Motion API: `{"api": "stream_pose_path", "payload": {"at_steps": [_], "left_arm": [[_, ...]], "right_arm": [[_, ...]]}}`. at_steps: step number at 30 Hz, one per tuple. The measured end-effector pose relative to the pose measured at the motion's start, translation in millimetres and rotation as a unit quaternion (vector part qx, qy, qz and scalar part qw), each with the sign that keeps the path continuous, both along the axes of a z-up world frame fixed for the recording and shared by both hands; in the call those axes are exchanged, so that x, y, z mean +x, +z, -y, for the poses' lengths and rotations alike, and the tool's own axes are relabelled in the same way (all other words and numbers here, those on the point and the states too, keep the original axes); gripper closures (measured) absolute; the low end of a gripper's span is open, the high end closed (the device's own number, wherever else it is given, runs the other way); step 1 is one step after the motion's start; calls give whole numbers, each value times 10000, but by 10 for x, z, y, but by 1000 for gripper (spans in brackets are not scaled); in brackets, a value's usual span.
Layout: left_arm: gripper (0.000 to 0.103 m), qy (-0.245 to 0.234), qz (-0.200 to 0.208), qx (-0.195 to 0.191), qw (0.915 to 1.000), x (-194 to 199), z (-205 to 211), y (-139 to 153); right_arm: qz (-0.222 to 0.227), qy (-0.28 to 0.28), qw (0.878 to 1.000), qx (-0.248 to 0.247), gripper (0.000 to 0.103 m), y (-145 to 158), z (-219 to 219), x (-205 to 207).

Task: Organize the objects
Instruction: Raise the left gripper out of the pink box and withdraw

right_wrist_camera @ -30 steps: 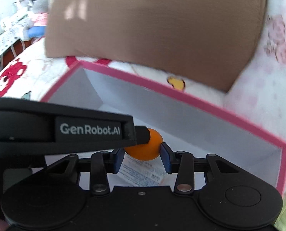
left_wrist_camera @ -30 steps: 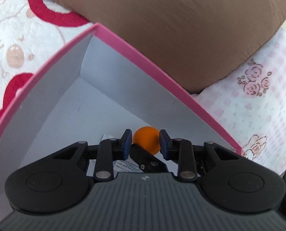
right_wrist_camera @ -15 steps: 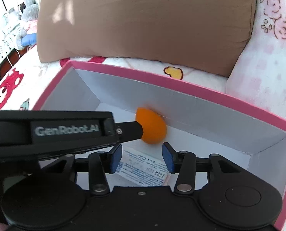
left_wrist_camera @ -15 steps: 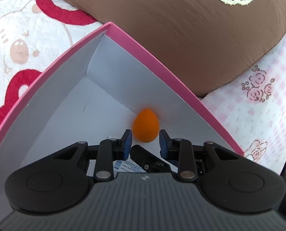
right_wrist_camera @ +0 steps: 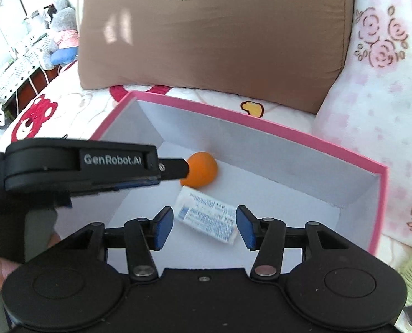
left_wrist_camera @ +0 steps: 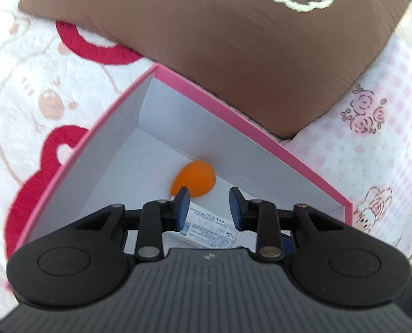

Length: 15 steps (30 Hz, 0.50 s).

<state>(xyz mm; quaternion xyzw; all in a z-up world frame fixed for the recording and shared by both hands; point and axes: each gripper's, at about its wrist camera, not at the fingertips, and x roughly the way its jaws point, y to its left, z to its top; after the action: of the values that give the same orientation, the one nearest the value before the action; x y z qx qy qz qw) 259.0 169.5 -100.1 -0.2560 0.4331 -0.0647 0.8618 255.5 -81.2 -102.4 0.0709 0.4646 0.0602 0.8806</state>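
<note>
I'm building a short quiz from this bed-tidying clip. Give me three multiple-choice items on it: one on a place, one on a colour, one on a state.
1. Where is the orange egg-shaped sponge?
A. on the brown pillow
B. inside the pink-rimmed cardboard box
C. on the blanket

2. What colour are the box's inner walls?
A. white
B. green
C. black

3. What is between the right gripper's pads?
A. the sponge
B. a sock
C. nothing gripped

Answers: 1 B, it lies by the far wall. 2 A, pink shows only outside. 3 C, opening jaws merely frame the white printed packet on the floor.

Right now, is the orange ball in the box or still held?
In the box, not held. The ball lies on the floor of the pink box against its far wall, beside a white packet, clear of both jaws.
</note>
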Motion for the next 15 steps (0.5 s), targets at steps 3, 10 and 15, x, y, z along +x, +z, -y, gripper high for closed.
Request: {"api": "stream_pose_path", "payload": {"at_steps": [3, 10, 15], "left_arm": [[73, -71, 68, 172, 9998, -115, 23, 129], [71, -444, -186, 429, 9979, -313, 170, 358], [67, -668, -216, 603, 9957, -512, 198, 570]], "right_arm": [[90, 129, 9999, -5, 47, 81, 1, -145], [200, 305, 9993, -33, 46, 310, 82, -424], [306, 363, 9989, -34, 41, 524, 131, -594]]}}
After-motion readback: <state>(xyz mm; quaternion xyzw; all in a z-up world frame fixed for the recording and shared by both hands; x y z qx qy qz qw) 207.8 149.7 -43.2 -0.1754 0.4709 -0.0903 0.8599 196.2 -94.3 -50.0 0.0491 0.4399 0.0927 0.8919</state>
